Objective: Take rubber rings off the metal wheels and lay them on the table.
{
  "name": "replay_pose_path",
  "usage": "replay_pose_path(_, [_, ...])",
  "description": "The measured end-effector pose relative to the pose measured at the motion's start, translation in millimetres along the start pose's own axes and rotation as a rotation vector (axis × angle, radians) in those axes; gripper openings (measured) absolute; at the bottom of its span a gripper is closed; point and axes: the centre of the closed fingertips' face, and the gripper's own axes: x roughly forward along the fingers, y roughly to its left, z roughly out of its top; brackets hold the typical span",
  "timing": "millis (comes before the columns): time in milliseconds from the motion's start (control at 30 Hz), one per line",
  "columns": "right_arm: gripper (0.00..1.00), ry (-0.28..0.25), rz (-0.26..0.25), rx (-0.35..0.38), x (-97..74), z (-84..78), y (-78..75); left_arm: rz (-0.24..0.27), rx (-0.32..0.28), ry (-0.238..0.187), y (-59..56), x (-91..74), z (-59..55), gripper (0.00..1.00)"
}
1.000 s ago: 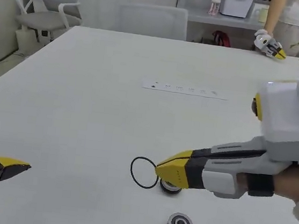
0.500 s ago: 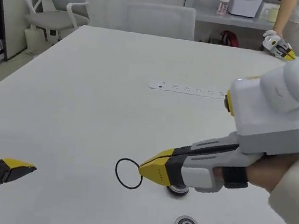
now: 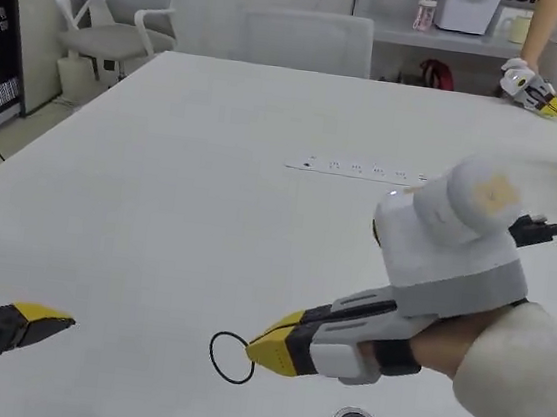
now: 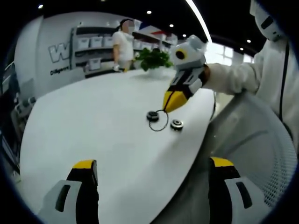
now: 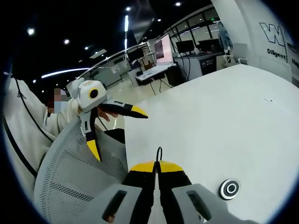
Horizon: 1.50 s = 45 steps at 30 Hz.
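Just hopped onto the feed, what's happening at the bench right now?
The person's right gripper has its fingers shut on a thin black rubber ring, held low over the white table. Whether the ring touches the surface is unclear. Two small round metal wheels lie on the table close by. The left gripper hangs open off to the side, holding nothing.

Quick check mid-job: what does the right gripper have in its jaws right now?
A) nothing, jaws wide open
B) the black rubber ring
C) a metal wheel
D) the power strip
B: in the right gripper view the right gripper has its jaws closed together on the rubber ring, with a metal wheel lying apart on the table.
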Motion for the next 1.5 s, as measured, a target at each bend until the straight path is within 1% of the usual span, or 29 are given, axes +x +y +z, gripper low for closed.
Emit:
replay_pose_path(233, [0.00,0.026,-0.001,0.026,5.8,-13.8,-4.1,0.000,-0.001,0.002,-0.5,0.3,-0.3,1.00])
replay_pose_path(500, [0.00,0.037,-0.025,0.061,8.3,-25.9,-14.9,-0.002,-0.005,0.004,-1.5,0.6,-0.9,1.00])
replay_pose_path(600, [0.00,0.036,-0.025,0.083,9.9,-30.2,-16.2,-0.002,-0.006,0.003,-1.7,0.7,-1.2,1.00])
replay_pose_path(700, [0.00,0.050,-0.019,0.103,14.1,-37.7,-15.7,-0.002,-0.008,0.002,-1.8,0.7,-1.2,1.00])
replay_pose_path(800, [0.00,0.063,-0.023,0.102,17.5,-41.7,-15.9,-0.001,-0.008,0.005,-1.6,0.6,-1.9,0.98])
replay_pose_path(1000, [0.00,0.088,-0.045,0.091,21.1,-51.2,-21.0,-0.004,-0.015,0.006,-1.6,0.4,-2.6,0.98])
replay_pose_path(1200, [0.00,0.095,-0.069,0.098,19.5,-56.8,-28.1,-0.003,-0.010,0.013,-1.7,0.9,-4.0,0.98])
replay_pose_path(1500, [0.00,0.091,-0.102,0.106,17.8,-58.6,-36.1,0.001,-0.016,0.007,-1.3,0.7,-3.7,0.98])
